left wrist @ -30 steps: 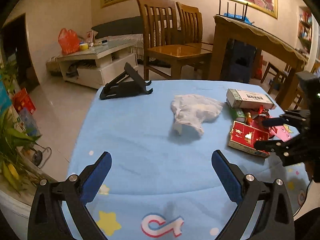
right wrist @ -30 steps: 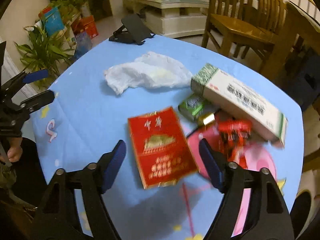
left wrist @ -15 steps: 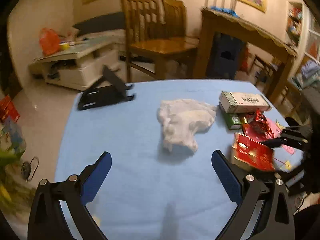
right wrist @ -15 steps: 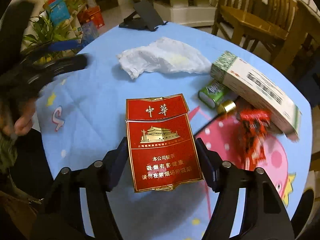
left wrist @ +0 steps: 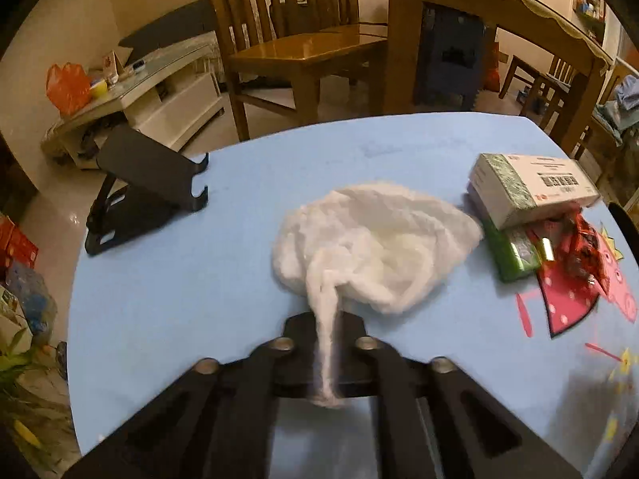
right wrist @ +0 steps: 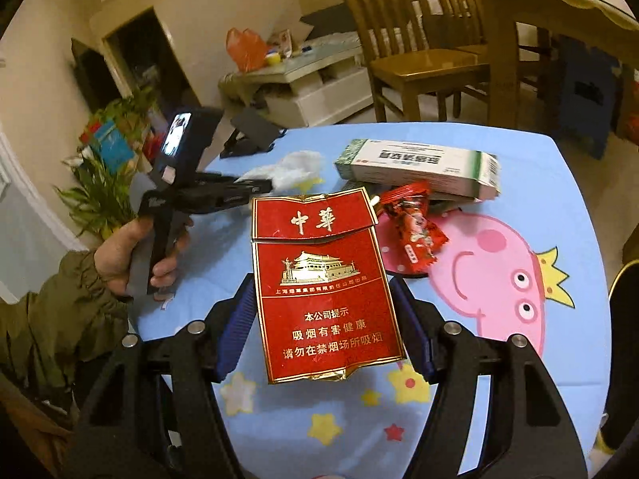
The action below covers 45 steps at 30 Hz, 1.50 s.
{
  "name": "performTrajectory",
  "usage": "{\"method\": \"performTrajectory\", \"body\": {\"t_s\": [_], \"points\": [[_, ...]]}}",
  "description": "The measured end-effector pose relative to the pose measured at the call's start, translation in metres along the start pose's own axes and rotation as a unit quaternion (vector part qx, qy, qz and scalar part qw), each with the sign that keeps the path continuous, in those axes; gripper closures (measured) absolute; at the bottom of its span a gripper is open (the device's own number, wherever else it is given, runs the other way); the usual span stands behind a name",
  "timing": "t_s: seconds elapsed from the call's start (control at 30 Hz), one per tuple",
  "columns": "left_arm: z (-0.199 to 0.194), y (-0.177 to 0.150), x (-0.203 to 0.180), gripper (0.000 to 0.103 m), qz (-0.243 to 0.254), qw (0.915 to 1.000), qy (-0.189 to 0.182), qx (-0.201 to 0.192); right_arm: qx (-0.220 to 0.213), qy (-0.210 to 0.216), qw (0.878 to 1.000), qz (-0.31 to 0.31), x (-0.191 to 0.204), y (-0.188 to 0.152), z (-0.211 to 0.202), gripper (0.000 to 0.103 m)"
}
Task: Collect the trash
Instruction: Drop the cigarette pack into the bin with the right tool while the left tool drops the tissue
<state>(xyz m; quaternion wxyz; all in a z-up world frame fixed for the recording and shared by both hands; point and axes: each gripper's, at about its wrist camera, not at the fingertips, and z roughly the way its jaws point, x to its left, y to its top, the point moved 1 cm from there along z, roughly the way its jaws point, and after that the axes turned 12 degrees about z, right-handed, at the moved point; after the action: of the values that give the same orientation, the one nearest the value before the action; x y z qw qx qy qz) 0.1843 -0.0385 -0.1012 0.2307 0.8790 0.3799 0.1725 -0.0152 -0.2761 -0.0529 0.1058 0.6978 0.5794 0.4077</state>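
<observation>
**Both grippers loaded: bag in the left, cigarette pack in the right**

Left wrist view: the left gripper [left wrist: 327, 343] has its jaws together, pinching a twisted tail of the white plastic bag [left wrist: 375, 247]. The rest of the bag lies crumpled on the blue surface [left wrist: 179, 279], just left of the white medicine box [left wrist: 531, 187] and right of the black phone stand [left wrist: 147, 187]. The bag looks thin, limp and very light; a pinch on a gathered strand like this one should hold, though the film may slip if pulled sharply.

Right wrist view: the right gripper [right wrist: 323, 323] is clamped on the long sides of the red cigarette pack [right wrist: 323, 295], which looks raised clear of the surface, nearer the camera than the medicine box. Its flip lid is bent and the foil crumpled, so it is probably empty, light and easily crushed; the side edges are its stiffest hold. A red candy wrapper [right wrist: 411, 227] lies between pack and box.
</observation>
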Motion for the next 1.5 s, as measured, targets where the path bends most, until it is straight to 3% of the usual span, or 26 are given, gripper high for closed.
{"method": "performTrajectory", "body": {"t_s": [0.07,0.13,0.27,0.43,0.57,0.67,0.83,1.03,1.2,1.33,1.43,1.5], "points": [[-0.017,-0.004,0.007,0.101,-0.034,0.9991,-0.008,-0.024,-0.013,-0.006,1.000,0.000,-0.004,-0.001,-0.004,0.038],[-0.047,-0.010,0.008,0.101,-0.059,0.9963,0.011,-0.062,-0.027,-0.008,1.000,-0.003,-0.002,0.000,-0.009,0.038],[-0.089,-0.016,-0.010,0.101,-0.065,0.9924,0.043,-0.095,-0.052,-0.008,0.999,0.007,-0.008,0.004,-0.024,0.038],[-0.123,-0.010,-0.070,0.101,-0.019,0.9923,0.025,-0.120,-0.095,-0.031,0.994,0.039,-0.036,0.003,-0.065,0.038],[-0.136,0.008,-0.125,0.100,0.025,0.9903,-0.010,-0.136,-0.094,-0.079,0.986,0.115,-0.104,-0.004,-0.085,0.038],[-0.137,0.018,-0.169,0.100,0.050,0.9879,-0.040,-0.141,-0.112,-0.109,0.975,0.159,-0.151,-0.002,-0.113,0.038],[-0.131,0.040,-0.231,0.100,0.093,0.9816,-0.083,-0.145,-0.144,-0.183,0.958,0.165,-0.194,0.012,-0.153,0.037],[-0.115,0.054,-0.289,0.100,0.134,0.9751,-0.108,-0.140,-0.121,-0.250,0.941,0.193,-0.255,0.006,-0.147,0.034],[-0.101,0.057,-0.324,0.099,0.162,0.9718,-0.115,-0.127,-0.124,-0.244,0.934,0.228,-0.285,-0.015,-0.149,0.021],[-0.094,0.064,-0.347,0.099,0.178,0.9689,-0.120,-0.124,-0.127,-0.245,0.931,0.237,-0.296,-0.019,-0.154,0.021],[-0.094,0.070,-0.365,0.099,0.190,0.9660,-0.120,-0.128,-0.160,-0.236,0.926,0.247,-0.294,-0.023,-0.181,0.019],[-0.093,0.075,-0.379,0.097,0.202,0.9621,-0.126,-0.132,-0.187,-0.233,0.920,0.255,-0.289,-0.031,-0.203,0.012]]}}
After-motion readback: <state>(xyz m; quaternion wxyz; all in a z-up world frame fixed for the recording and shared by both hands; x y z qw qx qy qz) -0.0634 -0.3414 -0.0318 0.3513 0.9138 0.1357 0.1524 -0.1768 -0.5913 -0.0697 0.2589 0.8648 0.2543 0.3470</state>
